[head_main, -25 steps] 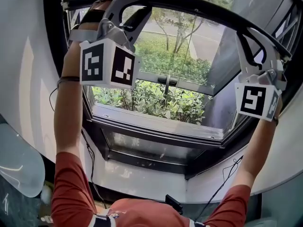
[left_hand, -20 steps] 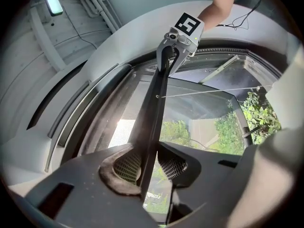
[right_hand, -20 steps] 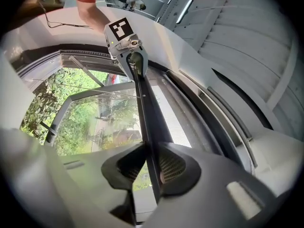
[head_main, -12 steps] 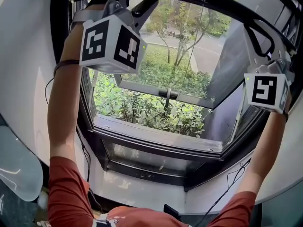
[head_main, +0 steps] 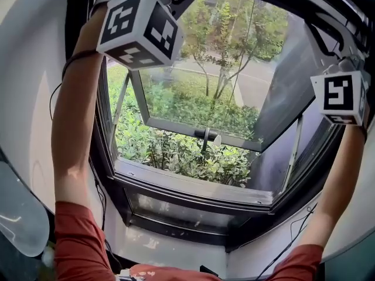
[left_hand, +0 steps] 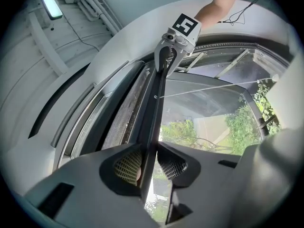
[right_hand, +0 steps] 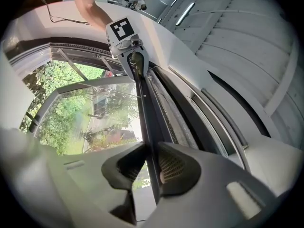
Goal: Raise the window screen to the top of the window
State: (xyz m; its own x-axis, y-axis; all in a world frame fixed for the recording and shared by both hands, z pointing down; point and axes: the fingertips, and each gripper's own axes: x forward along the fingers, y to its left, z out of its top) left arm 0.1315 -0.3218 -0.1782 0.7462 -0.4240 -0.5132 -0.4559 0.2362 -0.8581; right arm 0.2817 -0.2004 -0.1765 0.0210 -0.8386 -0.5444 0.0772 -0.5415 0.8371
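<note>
**Grippers: two, both clamped on the one screen bar**

Left gripper [left_hand: 149, 164] has its jaws narrowed onto the dark screen bar [left_hand: 156, 103], with the mesh-faced pads [left_hand: 127, 165] pressing on either side. Right gripper [right_hand: 151, 167] does likewise, closed on the same bar near its other end. One bar only, spanning from gripper to gripper; each gripper view shows the opposite gripper far along it. Screen mesh [left_hand: 124, 109] runs beside the bar, on the window-head side. Head view: two arms raised and two marker cubes, left cube [head_main: 139, 23] and right cube [head_main: 341, 97]. The bar crosses the top of the opening. Below it are one open sash [head_main: 196, 127] and one sill [head_main: 193, 183], with shrubs [head_main: 187, 151] outside.
</note>
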